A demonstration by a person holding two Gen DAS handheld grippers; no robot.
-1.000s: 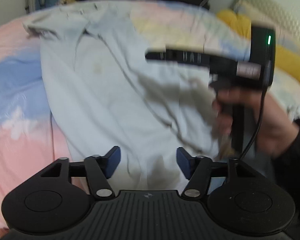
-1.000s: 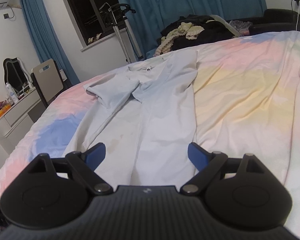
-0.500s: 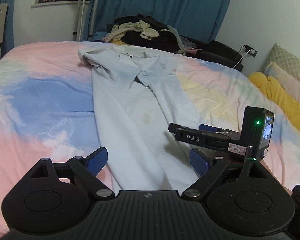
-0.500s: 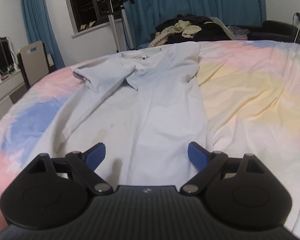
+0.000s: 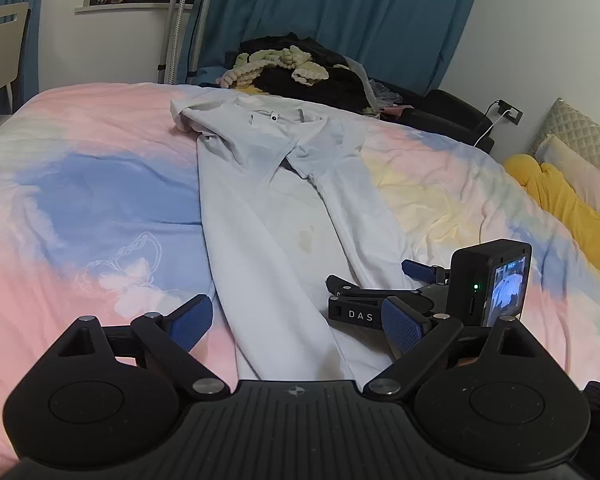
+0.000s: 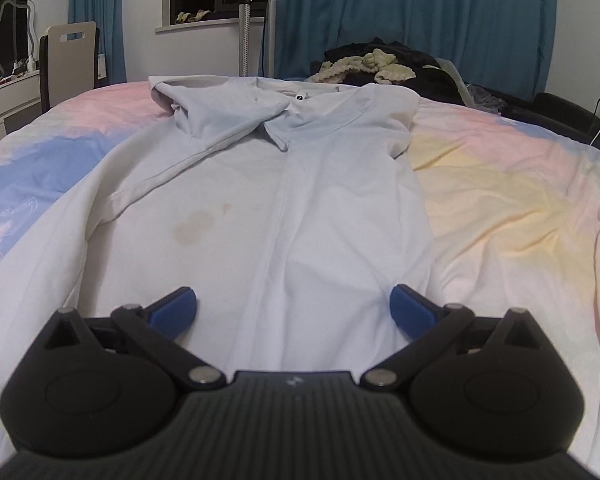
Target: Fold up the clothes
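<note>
Left wrist view: the left gripper (image 5: 296, 322) hangs over the near end of a pale white shirt (image 5: 268, 208), its blue fingers (image 5: 190, 320) spread wide with only cloth beneath them and nothing pinched; they have just been opening. The shirt lies lengthwise on the bed (image 5: 80, 184), which has a pink, blue and yellow cover, with both sides folded inward toward the middle and the collar end far away. A faint brownish stain (image 5: 306, 238) marks the middle panel. The right gripper (image 5: 380, 292) sits low at the shirt's near right edge, beside the left one, and its camera block (image 5: 490, 282) shows a green light. A heap of dark and cream clothes (image 5: 300, 68) lies beyond the bed's far end, and a yellow pillow (image 5: 564, 204) lies at the right.

Right wrist view: the right gripper (image 6: 294, 308) looks along the shirt (image 6: 300, 184) from its near hem. Its fingers (image 6: 410, 306) stand wide apart above the cloth, grasping nothing, and have just been opening further. The left sleeve is folded across the chest near the collar (image 6: 296, 98). A chair (image 6: 70, 66) stands left of the bed (image 6: 512, 184).
</note>
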